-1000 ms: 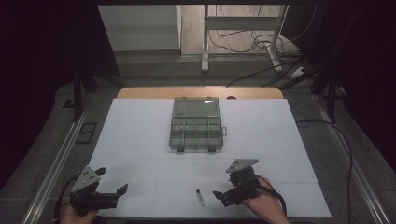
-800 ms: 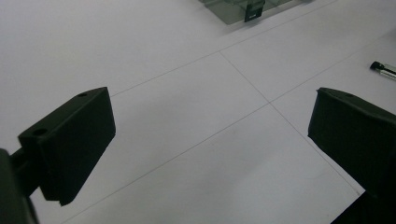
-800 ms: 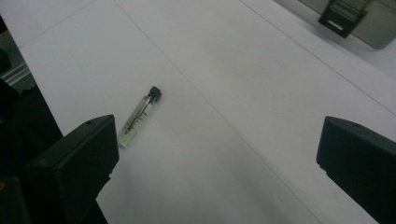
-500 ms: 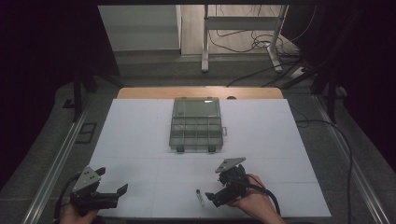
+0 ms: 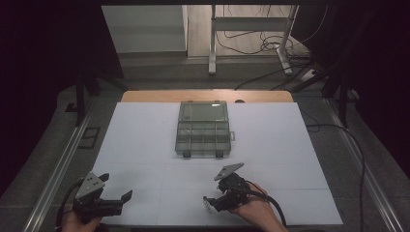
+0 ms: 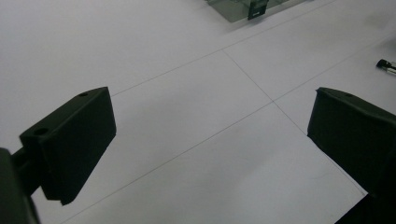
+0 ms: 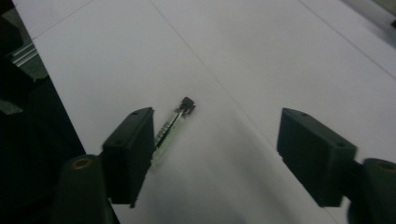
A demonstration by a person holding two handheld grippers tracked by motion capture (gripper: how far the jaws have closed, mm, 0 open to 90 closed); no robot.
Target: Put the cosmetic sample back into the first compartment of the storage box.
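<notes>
Nearest to me, by the front edge of the white table, I hold my two grippers. My left gripper sits near the front left corner with its black jaws spread wide over bare table, nothing between them. My right gripper is low over the front edge, a little right of the middle; its jaws have just been closing but are not yet shut, and they press on nothing.

The one small thing I am reaching for, a thin clear tube with a black cap, lies flat on the table. In the right gripper view it runs just beside the inner face of one jaw, its near end hidden behind that jaw, so I cannot tell if they touch.

Nothing lies between my grippers and the far things. Farther off, toward the middle of the back edge, stands one clear grey plastic compartment box, its lid raised.
</notes>
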